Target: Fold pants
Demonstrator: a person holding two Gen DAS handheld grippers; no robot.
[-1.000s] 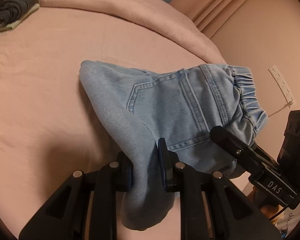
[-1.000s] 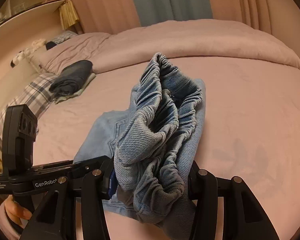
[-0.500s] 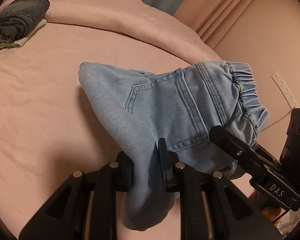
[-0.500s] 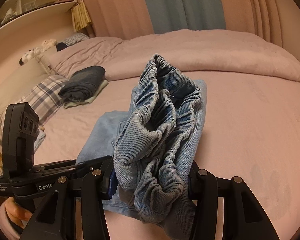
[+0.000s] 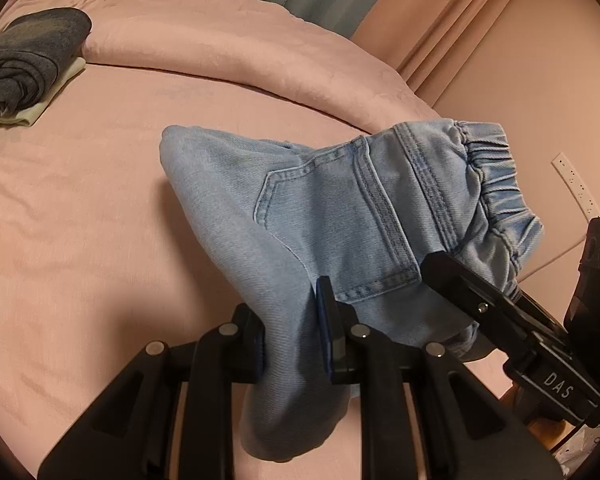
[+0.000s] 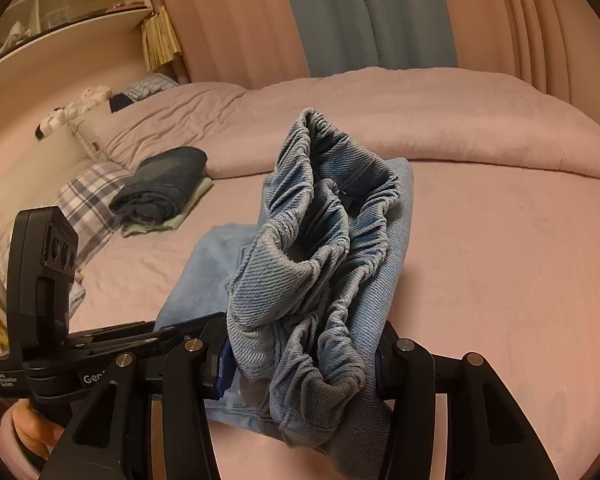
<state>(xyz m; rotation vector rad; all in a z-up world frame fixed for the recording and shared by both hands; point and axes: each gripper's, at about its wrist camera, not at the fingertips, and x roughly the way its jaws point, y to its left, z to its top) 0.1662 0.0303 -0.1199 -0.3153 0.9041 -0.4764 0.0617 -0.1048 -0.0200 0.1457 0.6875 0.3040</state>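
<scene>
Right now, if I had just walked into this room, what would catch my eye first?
Most likely the light blue pants, bunched and pinched at once by the left gripper and the right gripper above the pink bed. Their gathered elastic waistband gapes open toward the right wrist camera. Farther back, a stack of folded dark clothes sits near the pillows.

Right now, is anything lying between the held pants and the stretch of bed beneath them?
Nothing visible does. The pants hang clamped in both grippers over bare pink sheet; the folded dark clothes sit well off to the side.
</scene>
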